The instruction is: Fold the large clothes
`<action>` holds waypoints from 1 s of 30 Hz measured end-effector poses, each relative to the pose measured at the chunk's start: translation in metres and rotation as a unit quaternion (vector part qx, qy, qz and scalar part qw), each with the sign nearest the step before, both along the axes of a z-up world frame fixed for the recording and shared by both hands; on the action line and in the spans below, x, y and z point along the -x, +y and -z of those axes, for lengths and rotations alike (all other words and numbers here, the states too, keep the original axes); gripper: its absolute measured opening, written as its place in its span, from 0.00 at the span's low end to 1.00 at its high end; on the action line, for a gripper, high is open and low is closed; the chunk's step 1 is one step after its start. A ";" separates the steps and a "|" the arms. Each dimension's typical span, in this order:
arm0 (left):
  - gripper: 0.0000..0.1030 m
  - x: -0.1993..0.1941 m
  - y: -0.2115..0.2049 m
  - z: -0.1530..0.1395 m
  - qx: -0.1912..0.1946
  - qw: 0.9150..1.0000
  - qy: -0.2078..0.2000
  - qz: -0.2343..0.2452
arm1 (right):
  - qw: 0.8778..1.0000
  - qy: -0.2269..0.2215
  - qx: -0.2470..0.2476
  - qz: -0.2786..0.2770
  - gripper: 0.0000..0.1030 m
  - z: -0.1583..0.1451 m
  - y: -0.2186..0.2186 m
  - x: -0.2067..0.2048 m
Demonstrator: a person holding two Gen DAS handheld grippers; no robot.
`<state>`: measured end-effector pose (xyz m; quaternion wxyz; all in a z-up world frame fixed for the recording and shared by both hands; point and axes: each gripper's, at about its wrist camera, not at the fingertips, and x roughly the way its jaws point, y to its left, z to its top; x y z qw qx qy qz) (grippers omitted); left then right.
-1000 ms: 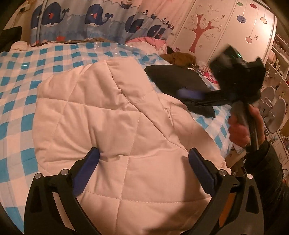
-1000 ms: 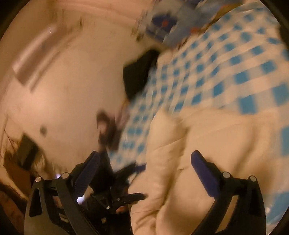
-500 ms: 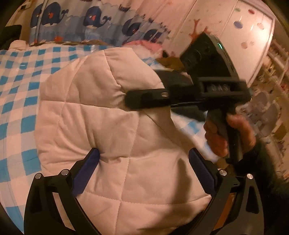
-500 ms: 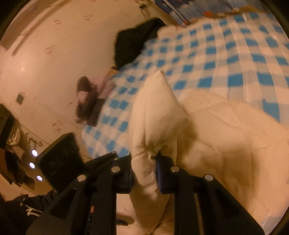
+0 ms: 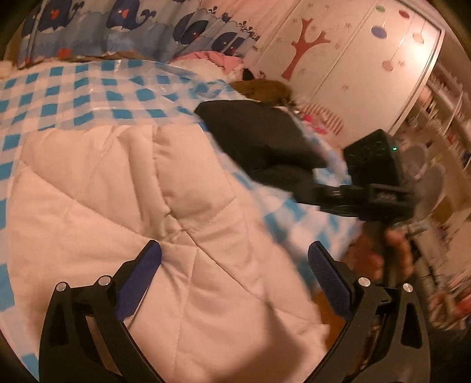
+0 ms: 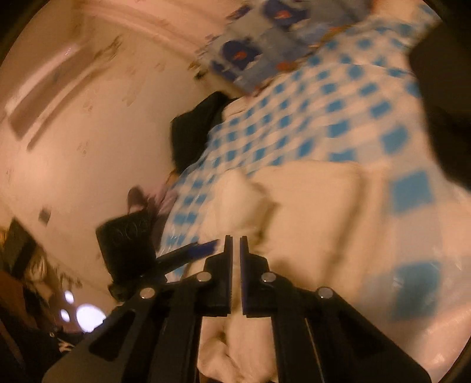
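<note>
A large cream quilted garment (image 5: pixel 141 212) lies spread on the blue-and-white checked bed (image 5: pixel 88 94); it also shows in the right wrist view (image 6: pixel 318 212). My left gripper (image 5: pixel 232 274) is open and hovers over the garment's near part, holding nothing. My right gripper (image 6: pixel 236 244) has its jaws nearly together with no cloth seen between them, above the garment's edge. In the left wrist view the right gripper (image 5: pixel 329 191) is off the garment at the bed's right side, held in a hand. The left gripper shows in the right wrist view (image 6: pixel 188 253).
A black garment (image 5: pixel 259 135) lies on the bed to the right of the cream one, with a brown item (image 5: pixel 265 88) and pink cloth (image 5: pixel 217 59) behind it. A whale-print curtain (image 5: pixel 132 26) lines the far side. A wardrobe (image 5: pixel 353 64) stands to the right.
My right gripper held a fold of the cream garment up over the middle half a second ago; now the fold lies flat and the right gripper has pulled back to the right, without cloth.
</note>
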<state>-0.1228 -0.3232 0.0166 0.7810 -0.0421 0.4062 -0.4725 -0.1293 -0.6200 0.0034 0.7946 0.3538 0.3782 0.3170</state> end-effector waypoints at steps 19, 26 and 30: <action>0.92 0.048 0.013 -0.051 0.023 0.997 -0.072 -0.002 | 0.991 -0.025 0.061 -0.115 0.18 -0.036 0.095 -0.053; 0.92 0.021 0.000 -0.010 -0.062 0.997 -0.031 -0.022 | 0.998 0.034 0.025 -0.053 0.18 0.043 0.025 -0.039; 0.93 0.020 -0.034 0.022 -0.158 0.983 -0.077 -0.047 | 0.997 0.067 -0.029 -0.032 0.15 0.098 0.018 -0.055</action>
